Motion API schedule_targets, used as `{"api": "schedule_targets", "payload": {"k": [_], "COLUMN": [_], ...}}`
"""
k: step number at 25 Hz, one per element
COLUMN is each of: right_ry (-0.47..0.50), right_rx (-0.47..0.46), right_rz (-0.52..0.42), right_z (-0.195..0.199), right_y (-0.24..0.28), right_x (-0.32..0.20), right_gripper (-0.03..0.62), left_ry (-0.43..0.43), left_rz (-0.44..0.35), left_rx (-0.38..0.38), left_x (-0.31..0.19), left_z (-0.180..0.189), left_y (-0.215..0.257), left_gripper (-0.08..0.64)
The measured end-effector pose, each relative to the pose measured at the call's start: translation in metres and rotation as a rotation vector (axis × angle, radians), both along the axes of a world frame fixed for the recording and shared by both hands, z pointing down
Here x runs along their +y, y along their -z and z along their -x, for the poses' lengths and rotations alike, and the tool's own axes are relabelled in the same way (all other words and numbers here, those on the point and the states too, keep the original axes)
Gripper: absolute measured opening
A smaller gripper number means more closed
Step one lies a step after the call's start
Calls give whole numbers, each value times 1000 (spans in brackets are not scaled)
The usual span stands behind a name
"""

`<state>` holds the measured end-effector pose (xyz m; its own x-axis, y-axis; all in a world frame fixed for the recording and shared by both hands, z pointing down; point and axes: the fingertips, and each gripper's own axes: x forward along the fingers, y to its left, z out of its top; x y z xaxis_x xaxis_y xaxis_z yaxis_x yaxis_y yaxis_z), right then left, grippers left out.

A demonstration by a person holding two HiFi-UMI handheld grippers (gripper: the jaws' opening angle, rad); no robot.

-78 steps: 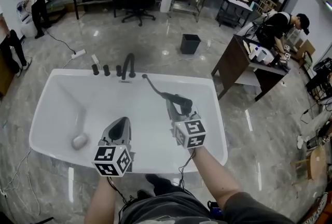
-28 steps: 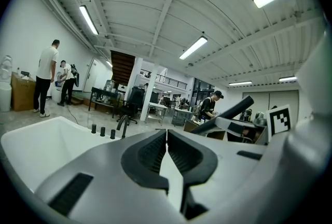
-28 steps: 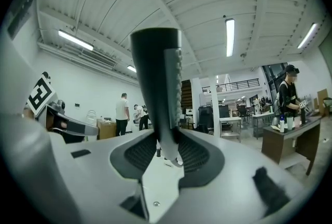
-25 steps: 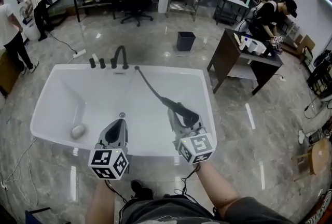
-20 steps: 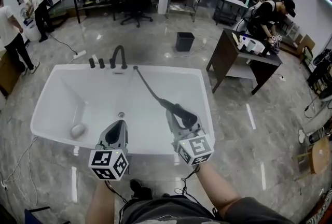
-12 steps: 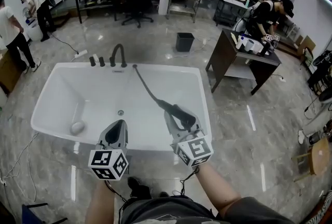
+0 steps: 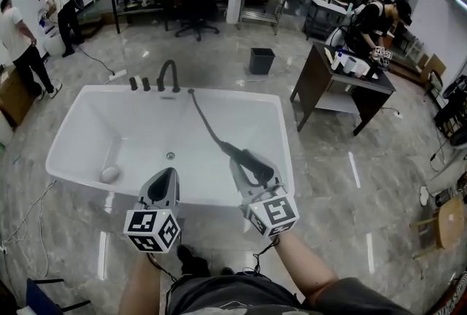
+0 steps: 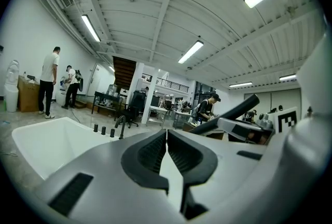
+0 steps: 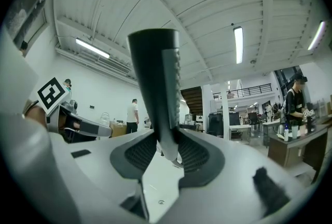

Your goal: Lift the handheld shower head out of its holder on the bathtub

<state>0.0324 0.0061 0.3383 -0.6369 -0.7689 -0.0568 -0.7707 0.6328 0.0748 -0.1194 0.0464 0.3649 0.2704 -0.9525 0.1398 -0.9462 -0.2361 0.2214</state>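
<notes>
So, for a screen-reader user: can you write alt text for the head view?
The right gripper clamps a black shower head over the near side of a white bathtub, its hose running back to the far rim by the faucet. The left gripper, shut and empty, hangs alongside.

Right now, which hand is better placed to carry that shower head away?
The right: the right gripper is clamped on the shower head, whose hose trails back to the bathtub; the left gripper is shut on nothing.
</notes>
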Motion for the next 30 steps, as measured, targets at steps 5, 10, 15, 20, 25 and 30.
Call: {"api": "schedule_targets", "payload": {"k": [5, 10, 15, 20, 25, 30], "right_ry": [7, 22, 11, -5, -9, -4], "right_rx": [-8, -10, 10, -1, 5, 15], "right_rz": [-13, -28, 1, 36, 54, 68], "right_z": [-9, -13, -21, -34, -37, -38], "right_y": [2, 6, -3, -14, -23, -32], "right_x": [18, 36, 44, 45, 47, 46], "right_gripper": [139, 140, 140, 140, 140, 138], "left_ry": [0, -1, -1, 10, 19, 21], "left_rz": [-11, -14, -15, -11, -1, 6], "left_rx": [-9, -9, -3, 1, 4, 6], "left_x": [14, 28, 39, 47, 53, 53], "left_z": [-10, -17, -28, -35, -35, -38], "left_y": [3, 7, 6, 2, -4, -9], "left_gripper": [18, 18, 18, 18, 18, 18]}}
